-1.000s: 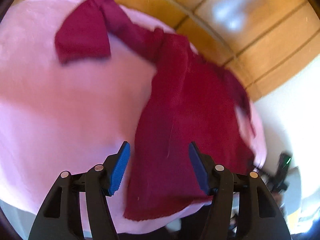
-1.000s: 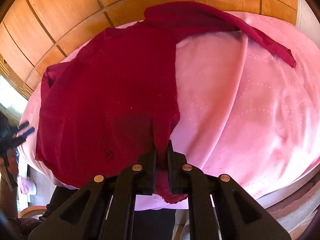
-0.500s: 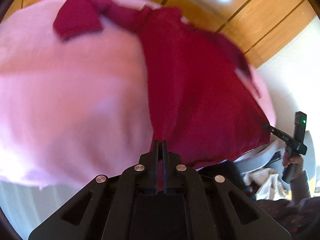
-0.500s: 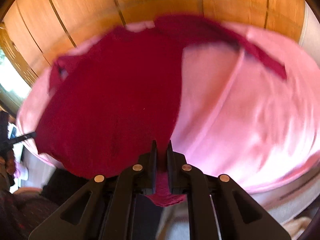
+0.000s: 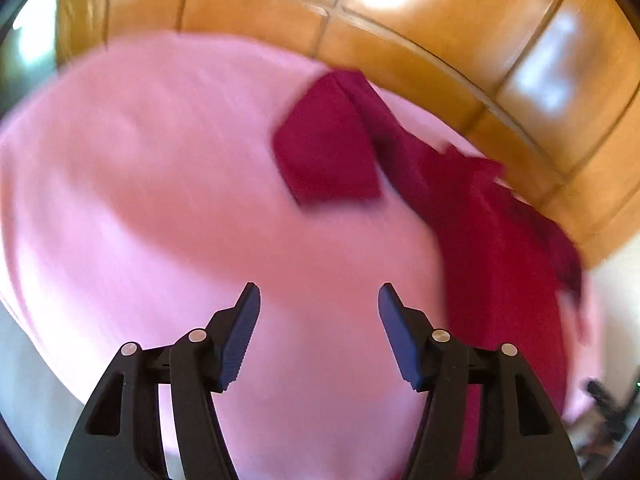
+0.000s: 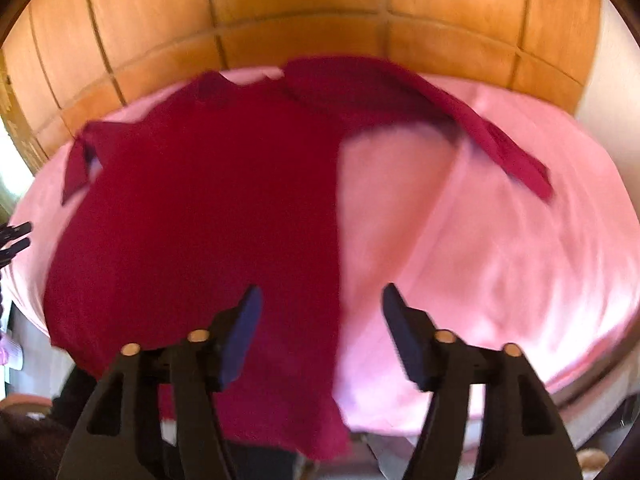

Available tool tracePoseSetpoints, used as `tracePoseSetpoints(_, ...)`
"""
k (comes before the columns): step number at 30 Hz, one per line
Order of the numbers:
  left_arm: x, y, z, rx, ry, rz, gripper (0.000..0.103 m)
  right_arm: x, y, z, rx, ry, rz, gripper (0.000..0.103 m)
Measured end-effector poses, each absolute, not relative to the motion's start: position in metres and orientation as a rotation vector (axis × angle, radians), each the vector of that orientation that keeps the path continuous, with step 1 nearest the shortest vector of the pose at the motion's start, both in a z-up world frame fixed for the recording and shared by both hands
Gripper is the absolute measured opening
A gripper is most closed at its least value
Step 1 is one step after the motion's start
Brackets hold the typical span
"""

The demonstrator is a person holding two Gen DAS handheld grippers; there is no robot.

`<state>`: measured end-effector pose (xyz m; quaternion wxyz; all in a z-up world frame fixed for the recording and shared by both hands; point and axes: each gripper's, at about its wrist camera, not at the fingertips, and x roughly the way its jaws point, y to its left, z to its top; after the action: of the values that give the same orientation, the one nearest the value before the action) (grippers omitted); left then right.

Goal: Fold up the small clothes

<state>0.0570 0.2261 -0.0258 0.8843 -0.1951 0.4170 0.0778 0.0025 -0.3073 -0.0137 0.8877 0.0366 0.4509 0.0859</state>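
Observation:
A dark red garment (image 6: 200, 216) lies spread on a pink bedsheet (image 6: 500, 248), its hem hanging over the near edge. One long sleeve (image 6: 508, 152) stretches to the right in the right wrist view. In the left wrist view the garment (image 5: 500, 248) lies at the right, with its folded sleeve end (image 5: 328, 156) in the middle. My left gripper (image 5: 319, 304) hovers over bare sheet (image 5: 160, 184), jaws opening, nothing between them. My right gripper (image 6: 322, 304) hangs above the garment's right edge, jaws opening, the cloth below them and not pinched.
A wooden panelled wall (image 6: 304, 8) runs behind the bed. The other gripper's dark tip (image 6: 16, 236) shows at the left edge of the right wrist view. The bed's front edge drops off just below both grippers.
Both grippers were shut on the garment's hem half a second ago and have let go. The left gripper has swung left, off the garment and over bare sheet. Both have risen slightly.

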Motion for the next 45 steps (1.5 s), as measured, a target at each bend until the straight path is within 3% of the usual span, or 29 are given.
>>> tracePoseSetpoints(6,0.099,0.209,-0.021,-0.214,0.807,0.152,0.06,0.047,-0.227,-0.035,0.086,0.931,0.309,0.067)
tracePoseSetpoints(10,0.139,0.186,-0.045,0.01,0.857,0.164,0.069,0.067,-0.187,-0.051,0.09,0.941,0.351,0.068)
tracePoseSetpoints(13,0.166,0.189,-0.065,0.059,0.884,0.19,0.066,0.082,-0.176,-0.063,0.103,0.948,0.345,0.074)
tracePoseSetpoints(14,0.177,0.195,-0.074,0.055,0.904,0.199,0.058,0.084,-0.175,-0.065,0.107,0.947,0.342,0.075)
tracePoseSetpoints(15,0.185,0.202,-0.08,0.02,0.926,0.18,0.029,0.083,-0.177,-0.067,0.11,0.942,0.343,0.076)
tracePoseSetpoints(16,0.188,0.206,-0.081,-0.012,0.931,0.171,0.01,0.083,-0.177,-0.067,0.11,0.939,0.345,0.077)
tracePoseSetpoints(17,0.189,0.215,-0.075,-0.045,0.912,0.2,0.004,0.083,-0.178,-0.069,0.11,0.934,0.35,0.077)
tracePoseSetpoints(26,0.121,0.331,0.026,-0.525,0.7,0.185,0.004,0.077,-0.176,-0.072,0.093,0.892,0.355,0.081)
tracePoseSetpoints(31,0.096,0.391,0.066,-0.603,0.635,0.299,0.004,0.077,-0.175,-0.072,0.095,0.889,0.343,0.081)
tracePoseSetpoints(35,0.113,0.435,0.054,-0.587,0.706,0.467,0.003,0.077,-0.175,-0.072,0.093,0.893,0.335,0.081)
tracePoseSetpoints(45,0.144,0.472,-0.05,-0.61,1.003,0.712,0.007,0.075,-0.172,-0.072,0.081,0.893,0.307,0.085)
